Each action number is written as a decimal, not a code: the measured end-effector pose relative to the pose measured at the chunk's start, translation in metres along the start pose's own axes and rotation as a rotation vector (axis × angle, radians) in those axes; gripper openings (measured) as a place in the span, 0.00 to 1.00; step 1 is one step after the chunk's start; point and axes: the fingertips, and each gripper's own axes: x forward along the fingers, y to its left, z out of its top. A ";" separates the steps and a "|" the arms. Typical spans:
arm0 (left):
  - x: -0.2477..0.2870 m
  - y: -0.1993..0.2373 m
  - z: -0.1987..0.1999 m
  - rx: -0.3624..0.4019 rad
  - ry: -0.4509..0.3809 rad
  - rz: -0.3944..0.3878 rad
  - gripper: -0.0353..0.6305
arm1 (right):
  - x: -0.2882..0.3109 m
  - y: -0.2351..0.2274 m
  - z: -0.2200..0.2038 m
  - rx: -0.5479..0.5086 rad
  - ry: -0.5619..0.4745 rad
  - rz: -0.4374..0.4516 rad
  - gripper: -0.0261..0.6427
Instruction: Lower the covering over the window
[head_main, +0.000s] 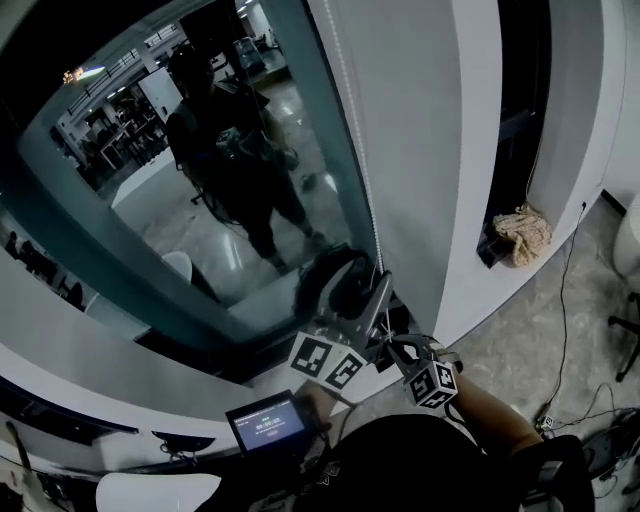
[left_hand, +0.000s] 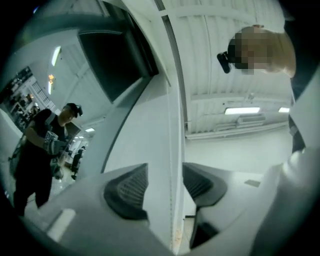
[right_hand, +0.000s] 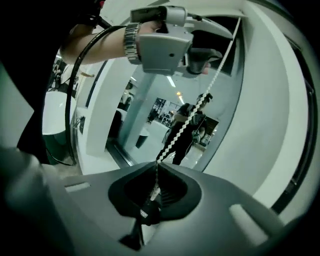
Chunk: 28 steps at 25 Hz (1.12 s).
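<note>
A white bead chain (head_main: 362, 190) hangs down the window frame beside the glass (head_main: 200, 200), which reflects a person. My left gripper (head_main: 381, 283) is the higher one and stands open around the chain (left_hand: 170, 210); its ribbed pads (left_hand: 131, 190) do not touch it. Just below, my right gripper (head_main: 400, 348) is shut on the chain (right_hand: 180, 127), which rises taut from its jaws toward the left gripper (right_hand: 207, 56). I cannot make out the window covering itself.
A white wall pillar (head_main: 430, 150) stands right of the window. A crumpled cloth (head_main: 520, 235) lies on the sill of a dark recess. Cables (head_main: 570, 400) trail over the floor at the right. A small lit screen (head_main: 268, 423) sits below the grippers.
</note>
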 end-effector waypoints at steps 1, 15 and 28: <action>0.013 -0.006 0.003 0.001 -0.016 -0.016 0.37 | -0.005 0.000 -0.003 0.017 0.004 -0.001 0.06; -0.012 -0.003 -0.161 -0.218 0.348 -0.022 0.07 | -0.076 -0.065 -0.049 0.705 -0.096 -0.063 0.22; -0.131 -0.030 -0.302 -0.316 0.769 -0.011 0.07 | -0.246 -0.251 0.382 0.235 -1.070 -0.320 0.11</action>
